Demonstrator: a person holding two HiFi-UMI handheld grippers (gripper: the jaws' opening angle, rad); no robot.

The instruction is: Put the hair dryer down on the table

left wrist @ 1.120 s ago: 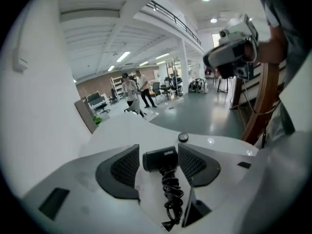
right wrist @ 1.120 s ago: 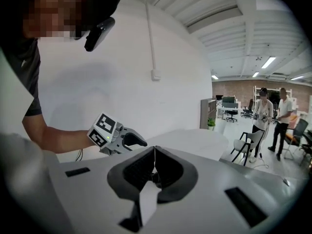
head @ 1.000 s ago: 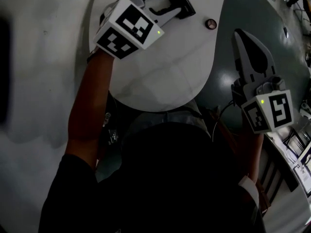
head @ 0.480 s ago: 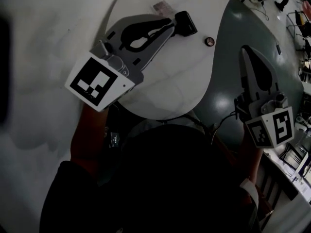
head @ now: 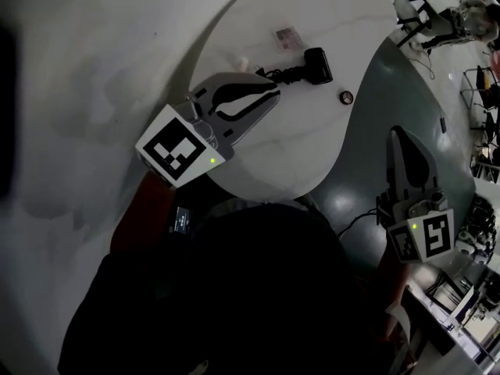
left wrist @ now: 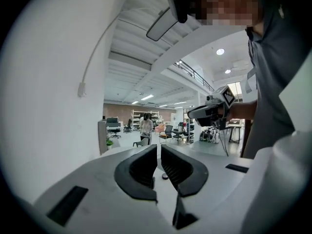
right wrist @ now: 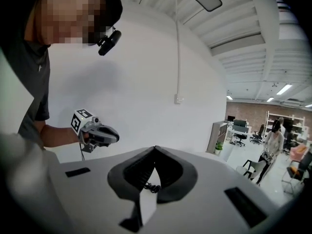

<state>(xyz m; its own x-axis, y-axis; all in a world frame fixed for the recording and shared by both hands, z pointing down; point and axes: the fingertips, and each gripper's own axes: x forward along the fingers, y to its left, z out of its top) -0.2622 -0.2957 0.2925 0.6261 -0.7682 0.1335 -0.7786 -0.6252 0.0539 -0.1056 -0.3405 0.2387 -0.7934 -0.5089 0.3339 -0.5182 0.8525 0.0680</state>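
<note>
Release is done: your left claw [head: 272, 94], pressed together and empty, has pulled back from the hair dryer [head: 311, 66], which seems, in this dim view, to rest on the white table [head: 312, 155]. Your right claw [head: 398, 135], also closed on nothing, hangs beside the table.

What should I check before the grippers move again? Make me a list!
1. Hair dryer lies on the white table: ok.
2. Left gripper shut, nothing between its jaws: ok.
3. Left gripper apart from the hair dryer: ok.
4. Right gripper shut, empty, off to the side of the table: ok.
5. Cord clear of the left gripper's tip: cannot tell.
</note>
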